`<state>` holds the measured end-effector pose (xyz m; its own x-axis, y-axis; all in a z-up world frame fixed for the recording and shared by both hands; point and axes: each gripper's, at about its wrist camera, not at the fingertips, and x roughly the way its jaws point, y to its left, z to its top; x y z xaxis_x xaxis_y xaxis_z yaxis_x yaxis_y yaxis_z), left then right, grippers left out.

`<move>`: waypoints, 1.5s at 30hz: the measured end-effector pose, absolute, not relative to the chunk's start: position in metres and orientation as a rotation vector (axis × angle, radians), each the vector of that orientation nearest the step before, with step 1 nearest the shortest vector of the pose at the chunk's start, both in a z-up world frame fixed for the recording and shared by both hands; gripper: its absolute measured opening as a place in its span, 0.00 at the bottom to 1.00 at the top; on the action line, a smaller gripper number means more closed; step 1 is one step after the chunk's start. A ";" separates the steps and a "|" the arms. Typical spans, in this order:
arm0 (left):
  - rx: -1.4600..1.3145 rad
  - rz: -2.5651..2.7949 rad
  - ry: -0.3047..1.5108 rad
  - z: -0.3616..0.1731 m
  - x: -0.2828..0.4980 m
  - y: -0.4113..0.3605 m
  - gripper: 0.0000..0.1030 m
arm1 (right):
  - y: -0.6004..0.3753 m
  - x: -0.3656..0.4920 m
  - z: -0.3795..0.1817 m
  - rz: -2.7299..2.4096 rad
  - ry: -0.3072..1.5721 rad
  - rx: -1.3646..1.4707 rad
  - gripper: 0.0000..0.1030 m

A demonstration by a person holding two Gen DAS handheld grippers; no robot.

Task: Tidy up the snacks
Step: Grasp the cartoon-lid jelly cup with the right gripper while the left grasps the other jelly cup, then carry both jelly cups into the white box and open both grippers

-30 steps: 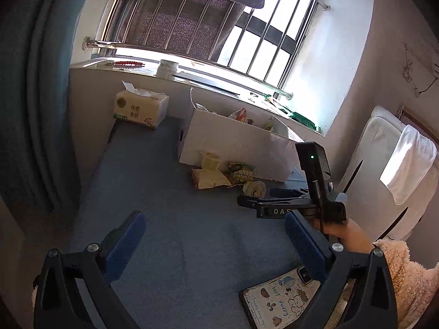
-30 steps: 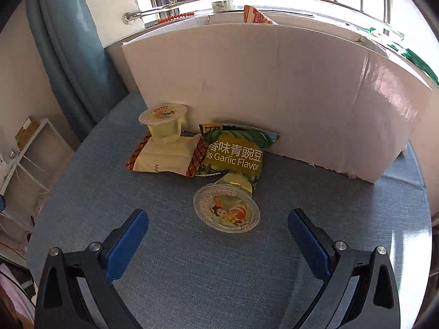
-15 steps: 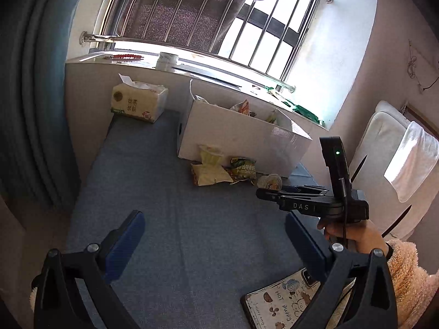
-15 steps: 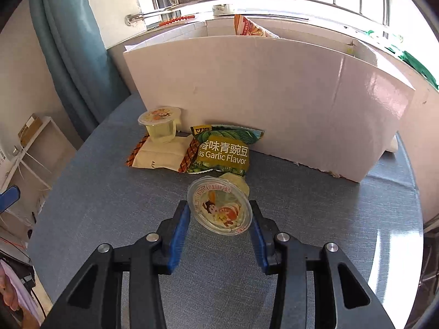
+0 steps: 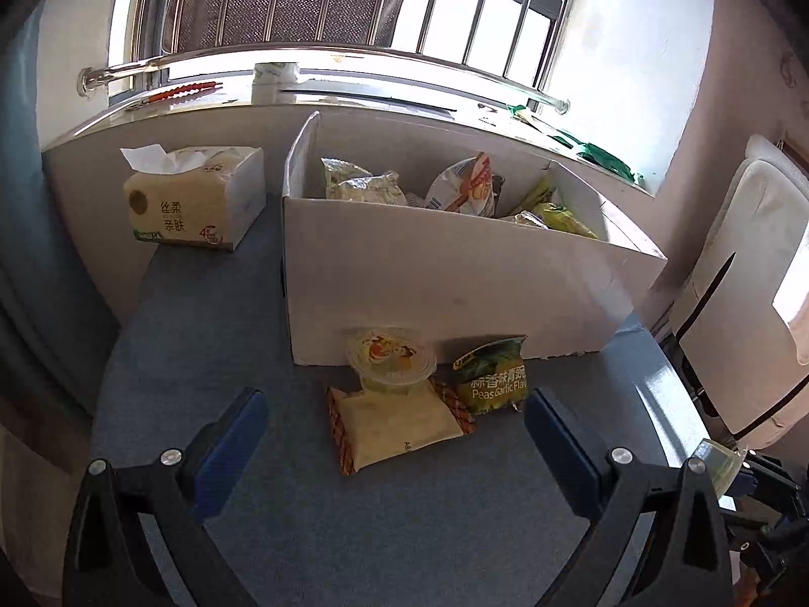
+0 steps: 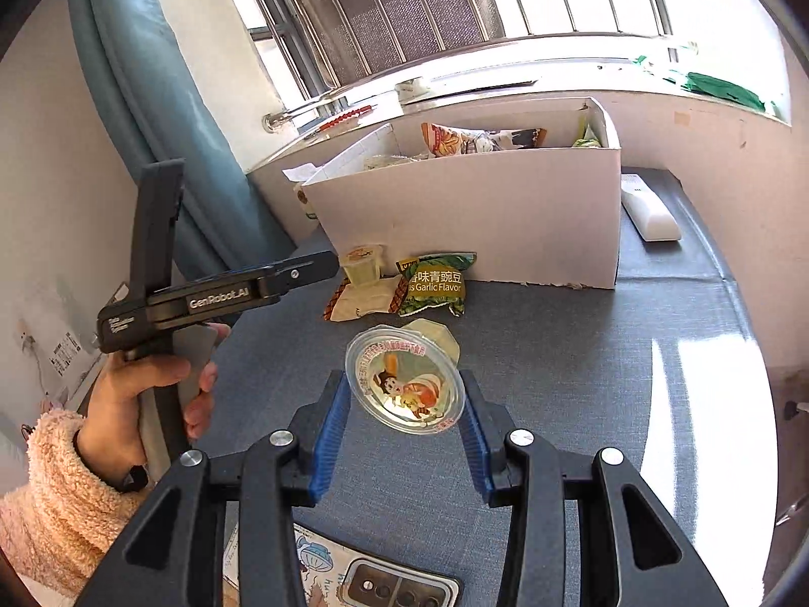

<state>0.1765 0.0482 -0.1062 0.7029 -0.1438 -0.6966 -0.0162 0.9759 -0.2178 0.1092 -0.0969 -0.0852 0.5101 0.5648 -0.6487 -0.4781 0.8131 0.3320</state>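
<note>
Jelly cup [image 6: 404, 379] — clamped between the right gripper [image 6: 404, 412] pads above the table [image 6: 581, 379], white box [image 6: 480, 217] lay ahead; left gripper [image 5: 394, 430] gaped empty, nearer the remaining snacks.

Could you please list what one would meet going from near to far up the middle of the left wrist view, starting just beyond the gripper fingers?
Beige snack packet → jelly cup → white cardboard box with snack bags inside → windowsill → window bars.
</note>
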 end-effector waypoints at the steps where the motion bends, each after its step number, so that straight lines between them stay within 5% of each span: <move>1: -0.224 -0.063 0.803 -0.112 0.187 0.050 0.99 | -0.100 0.108 -0.085 0.629 0.822 0.126 0.45; 5: -0.199 -0.047 0.864 -0.127 0.216 0.048 0.84 | -0.109 0.103 -0.085 0.621 0.826 0.140 0.44; 9: -0.206 -0.072 0.904 -0.139 0.225 0.048 0.42 | -0.114 0.105 -0.088 0.617 0.836 0.160 0.44; 12: -0.204 -0.100 0.860 -0.135 0.211 0.049 0.37 | -0.115 0.104 -0.088 0.620 0.826 0.161 0.44; 27: -0.229 -0.200 0.646 -0.061 0.138 0.048 0.37 | -0.107 0.128 -0.065 0.632 0.770 0.179 0.45; 35: -0.219 -0.227 0.603 -0.010 0.201 0.049 0.37 | -0.095 0.197 -0.001 0.551 0.663 0.064 0.45; 44: -0.139 -0.190 0.725 -0.024 0.280 0.041 0.38 | -0.091 0.291 -0.011 0.440 0.770 0.014 0.45; 45: -0.138 -0.184 0.739 -0.028 0.284 0.043 0.49 | -0.092 0.298 -0.014 0.444 0.787 0.015 0.45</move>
<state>0.2843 0.0427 -0.0281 0.7244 -0.2148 -0.6551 0.1180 0.9748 -0.1891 0.2984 -0.0917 -0.0140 0.6183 0.3920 -0.6812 -0.3806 0.9077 0.1768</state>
